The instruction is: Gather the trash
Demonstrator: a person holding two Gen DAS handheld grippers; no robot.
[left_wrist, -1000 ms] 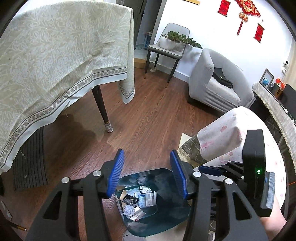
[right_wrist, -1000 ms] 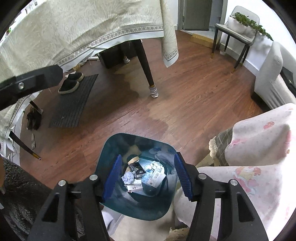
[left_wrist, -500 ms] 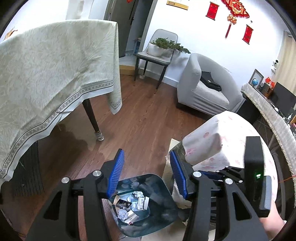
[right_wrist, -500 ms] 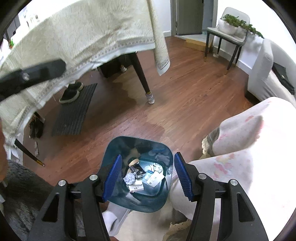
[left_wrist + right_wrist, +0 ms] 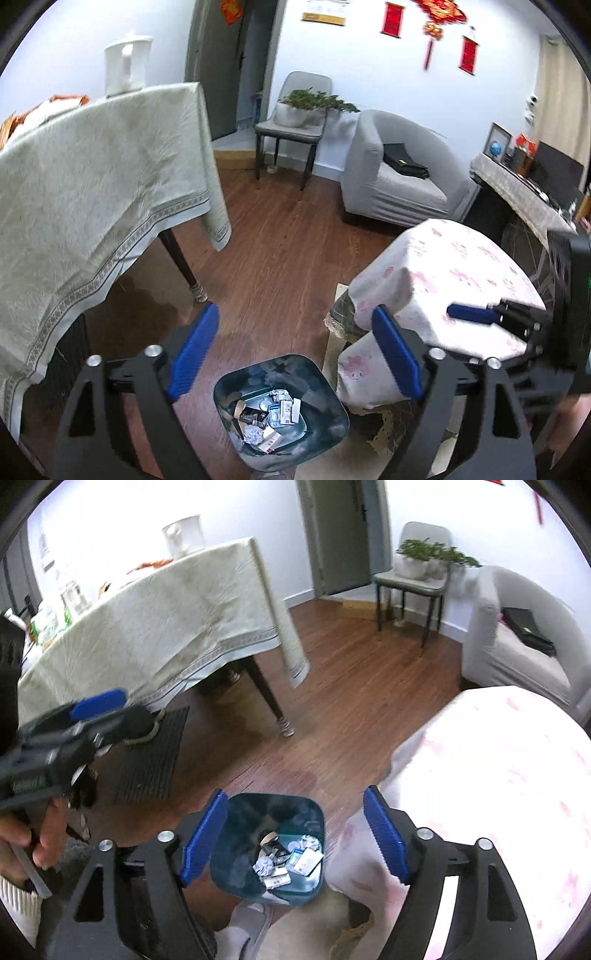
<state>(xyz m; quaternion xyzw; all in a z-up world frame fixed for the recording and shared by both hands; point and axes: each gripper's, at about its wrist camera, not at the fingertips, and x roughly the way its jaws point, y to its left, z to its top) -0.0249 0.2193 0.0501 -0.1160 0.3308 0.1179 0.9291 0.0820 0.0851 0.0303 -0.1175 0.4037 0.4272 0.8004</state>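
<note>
A teal trash bin (image 5: pixel 327 387) stands on the wood floor, low in both wrist views, also as the bin (image 5: pixel 236 849). Inside lie crumpled paper (image 5: pixel 254 434), small packets (image 5: pixel 288 406) and other scraps (image 5: pixel 291 856). My left gripper (image 5: pixel 295 317) hangs well above the bin, its jaws opening, with nothing between them. My right gripper (image 5: pixel 295 797) is also high over the bin, jaws opening and holding nothing. A blue pad (image 5: pixel 474 315) of the right gripper shows at the right of the left wrist view. The left gripper's pad (image 5: pixel 98 701) shows at the left of the right wrist view.
A table under a pale cloth (image 5: pixel 92 184) stands left, one dark leg (image 5: pixel 183 266) near the bin. A low table in pink-flowered cloth (image 5: pixel 461 280) crowds the bin's right side. A grey armchair (image 5: pixel 395 181), a chair with a plant (image 5: pixel 295 125) and a dark mat (image 5: pixel 151 757) lie farther off.
Both grippers have risen away from the bin, which now looks smaller and lower in each view. Both pairs of jaws stand wider apart than before.
</note>
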